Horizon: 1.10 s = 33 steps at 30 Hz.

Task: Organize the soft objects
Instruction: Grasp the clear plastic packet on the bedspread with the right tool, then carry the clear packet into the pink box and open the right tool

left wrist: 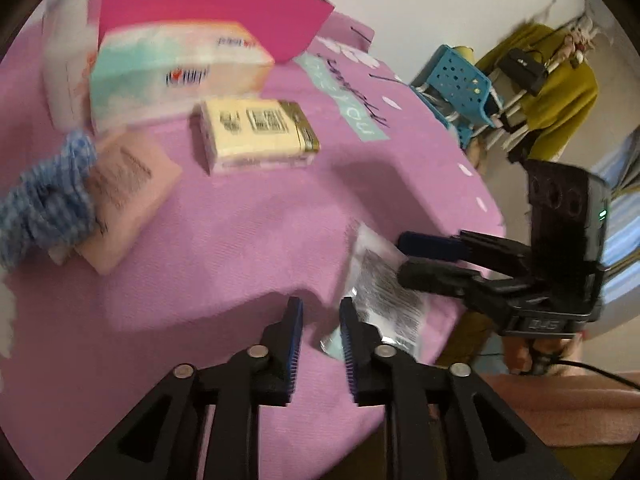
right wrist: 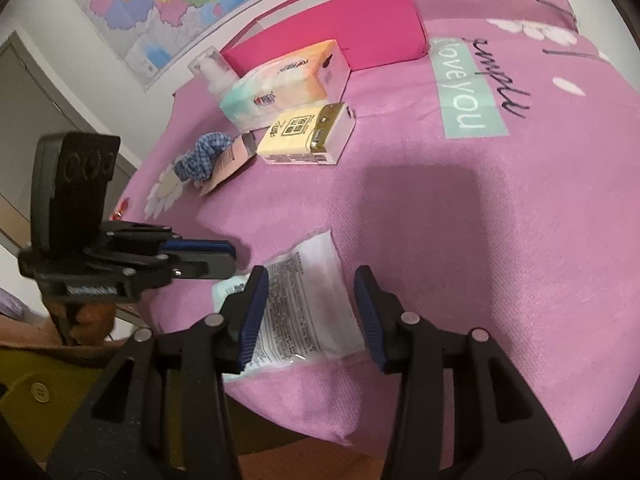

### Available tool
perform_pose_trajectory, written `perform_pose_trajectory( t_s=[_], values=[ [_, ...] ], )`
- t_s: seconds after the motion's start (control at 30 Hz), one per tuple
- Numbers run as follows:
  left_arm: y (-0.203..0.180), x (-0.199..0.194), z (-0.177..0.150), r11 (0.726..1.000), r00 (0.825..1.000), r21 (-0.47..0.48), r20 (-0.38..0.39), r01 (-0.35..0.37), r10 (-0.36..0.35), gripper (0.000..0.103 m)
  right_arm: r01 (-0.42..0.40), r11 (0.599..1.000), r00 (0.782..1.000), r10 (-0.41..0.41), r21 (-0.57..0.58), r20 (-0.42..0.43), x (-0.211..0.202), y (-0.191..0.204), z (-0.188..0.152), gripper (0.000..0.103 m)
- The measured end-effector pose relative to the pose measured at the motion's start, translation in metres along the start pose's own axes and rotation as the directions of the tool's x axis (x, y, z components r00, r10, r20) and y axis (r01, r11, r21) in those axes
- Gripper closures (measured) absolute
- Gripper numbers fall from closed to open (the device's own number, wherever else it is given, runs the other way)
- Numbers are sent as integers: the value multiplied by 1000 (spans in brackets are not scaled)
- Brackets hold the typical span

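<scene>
Far left in the right wrist view: left hand-held gripper [right wrist: 226, 255], fingers drawn in to a narrow slit, gripping nothing, only pink cloth [right wrist: 460, 248] showing through the gap in its own camera. Tips just beside the upper left corner of the flat printed packet [right wrist: 308, 304]; contact not discernible.

Further back on the cloth-covered surface, a cluster well apart from both tools: blue gingham scrunchie [right wrist: 202, 156] resting against a thin pale pink packet [right wrist: 232, 162]; behind these, a white pump bottle [right wrist: 214, 70], upright. Next along, a large soft tissue pack [right wrist: 288, 80] in teal and orange, and touching its front, a smaller yellow tissue pack [right wrist: 302, 130]. Behind both, a magenta box [right wrist: 340, 24].

Near the front edge of the surface: the printed packet lying flat, white with dense black text, one pale teal end.

Right of centre: right hand-held gripper [right wrist: 312, 316], moderately spread, blue pads to either side of the packet, not pinching it. Whether the tips touch the film, impossible to tell.
</scene>
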<state>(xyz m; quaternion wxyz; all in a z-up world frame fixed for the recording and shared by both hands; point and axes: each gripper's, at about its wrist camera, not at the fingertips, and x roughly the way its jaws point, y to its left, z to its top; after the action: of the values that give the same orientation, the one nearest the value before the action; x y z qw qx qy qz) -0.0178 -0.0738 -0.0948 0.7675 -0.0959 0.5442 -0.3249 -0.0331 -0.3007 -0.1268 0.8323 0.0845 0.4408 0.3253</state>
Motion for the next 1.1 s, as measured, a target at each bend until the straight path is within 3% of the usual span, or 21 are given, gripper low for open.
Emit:
perform_pose_trajectory(
  t_s=[0.17, 0.23, 0.43, 0.53, 0.63, 0.77, 0.83, 1.1],
  values=[
    [-12, -12, -19, 995, 996, 76, -55, 69, -64, 58, 40, 999, 999, -40, -29, 10, 3, 6, -1, 56],
    [-20, -5, -27, 991, 991, 98, -108, 91, -80, 58, 41, 999, 999, -41, -24, 13, 4, 5, -1, 56],
    [-27, 7, -20, 985, 980, 67, -127, 161, -152, 58, 43, 999, 999, -43, -13, 18, 4, 6, -2, 56],
    [-25, 9, -12, 989, 985, 40, -102, 145, -140, 62, 12, 1000, 1000, -12, 8, 14, 4, 5, -1, 55],
    [-18, 9, -3, 996, 994, 12, -61, 89, -88, 74, -49, 998, 999, 49, 46, 10, 6, 2, 0, 55],
    [-7, 6, 3, 999, 999, -20, -24, 45, -46, 76, -84, 994, 996, 83, 67, 17, 9, 0, 2, 55],
    [-3, 1, 2, 1000, 1000, -14, -4, 17, -17, 76, -90, 993, 996, 89, 76, 23, 10, -2, 4, 55],
    [12, -7, -2, 997, 999, 78, 48, 20, -24, 82, -128, 991, 992, 128, 38, 24, 27, 0, 22, 55]
  ],
)
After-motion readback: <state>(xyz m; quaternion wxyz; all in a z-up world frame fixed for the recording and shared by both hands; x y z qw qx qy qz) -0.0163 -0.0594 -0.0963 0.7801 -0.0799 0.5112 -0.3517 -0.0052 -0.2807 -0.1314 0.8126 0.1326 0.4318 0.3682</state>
